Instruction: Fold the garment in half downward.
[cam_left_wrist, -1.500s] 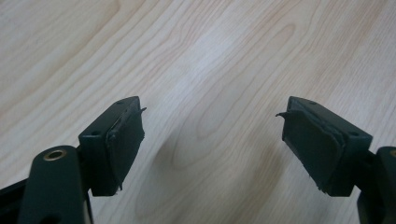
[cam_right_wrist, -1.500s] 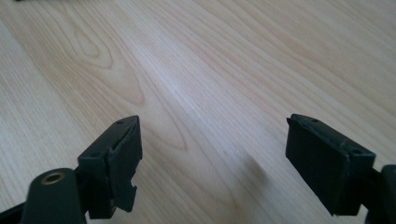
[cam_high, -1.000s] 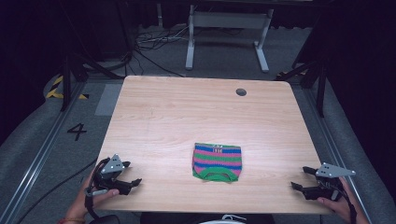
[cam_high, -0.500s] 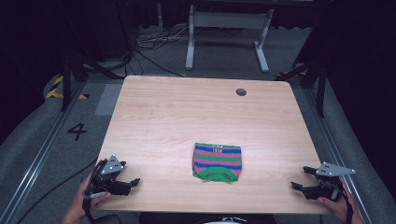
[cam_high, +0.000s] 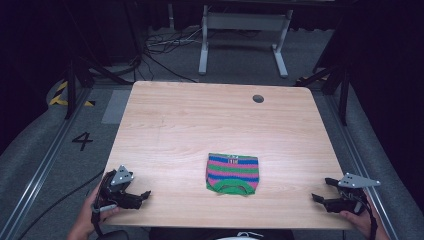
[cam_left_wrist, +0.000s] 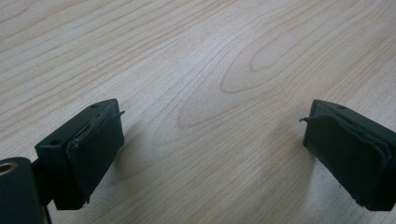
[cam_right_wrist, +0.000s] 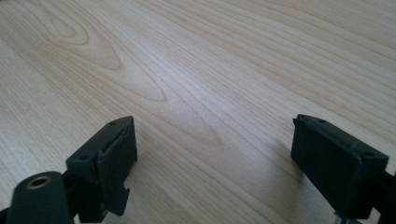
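Two grippers, both wide open and empty.
You are resting the left gripper (cam_high: 131, 196) and right gripper (cam_high: 330, 196) unmoved on the desk (cam_high: 210, 125), leaving the folded cloth (cam_high: 233, 173) untouched.

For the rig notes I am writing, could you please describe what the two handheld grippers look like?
Both are black. The left gripper and right gripper each carry a grey three-cornered plate on top. Each has two blocky black jaws with small screw holes and dark pads, whose edges look frayed in the left gripper view.
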